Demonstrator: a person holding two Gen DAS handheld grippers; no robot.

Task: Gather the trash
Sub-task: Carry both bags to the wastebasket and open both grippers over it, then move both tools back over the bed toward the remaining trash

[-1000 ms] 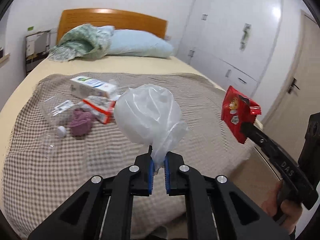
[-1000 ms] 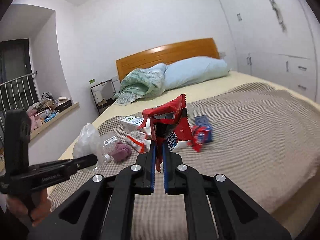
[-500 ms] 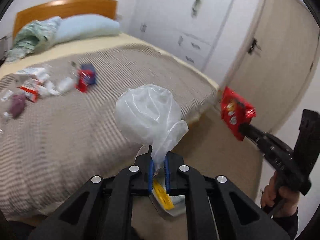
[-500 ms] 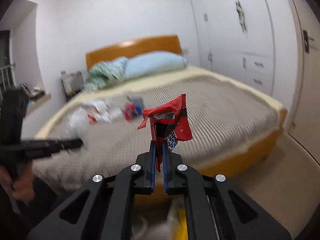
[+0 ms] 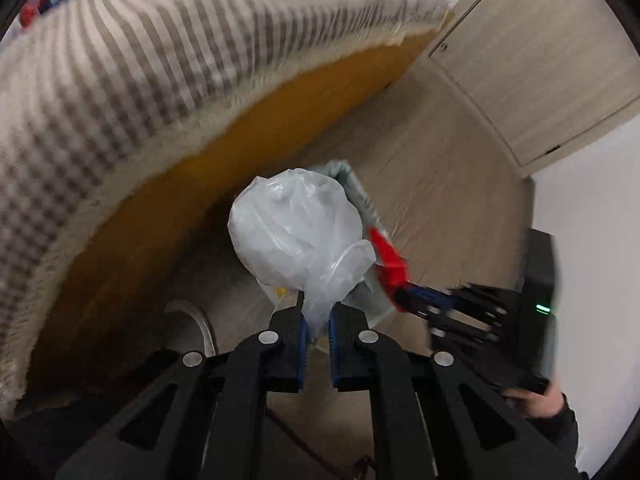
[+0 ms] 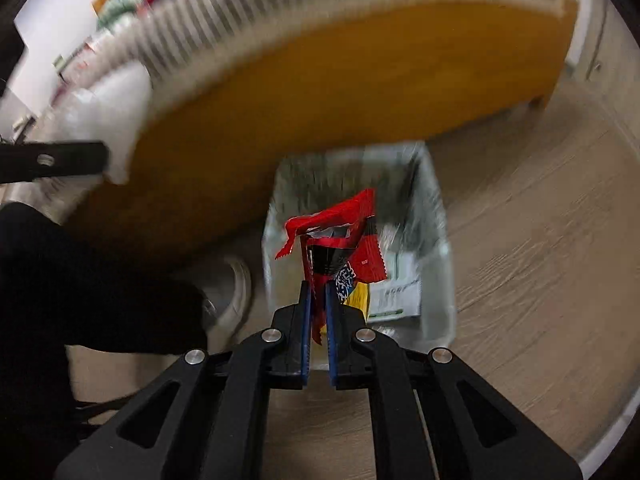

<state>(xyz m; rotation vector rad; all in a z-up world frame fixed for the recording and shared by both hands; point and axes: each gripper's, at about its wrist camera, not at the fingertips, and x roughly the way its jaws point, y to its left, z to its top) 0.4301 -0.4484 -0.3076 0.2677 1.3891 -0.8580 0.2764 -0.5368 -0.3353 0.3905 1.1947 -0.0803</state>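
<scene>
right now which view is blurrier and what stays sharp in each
Right wrist view is blurrier: the bed and bin are streaked, while the right gripper and its red wrapper stay crisp. Left wrist view: blanket smeared, left gripper and plastic bag sharp. Fisheye bends both bed edges.

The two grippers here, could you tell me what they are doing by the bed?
A person is collecting trash. The left gripper is shut on a crumpled clear plastic bag, and the right gripper is shut on a red snack wrapper. Both point down over a lined bin on the floor beside the bed; nothing is released yet.
</scene>
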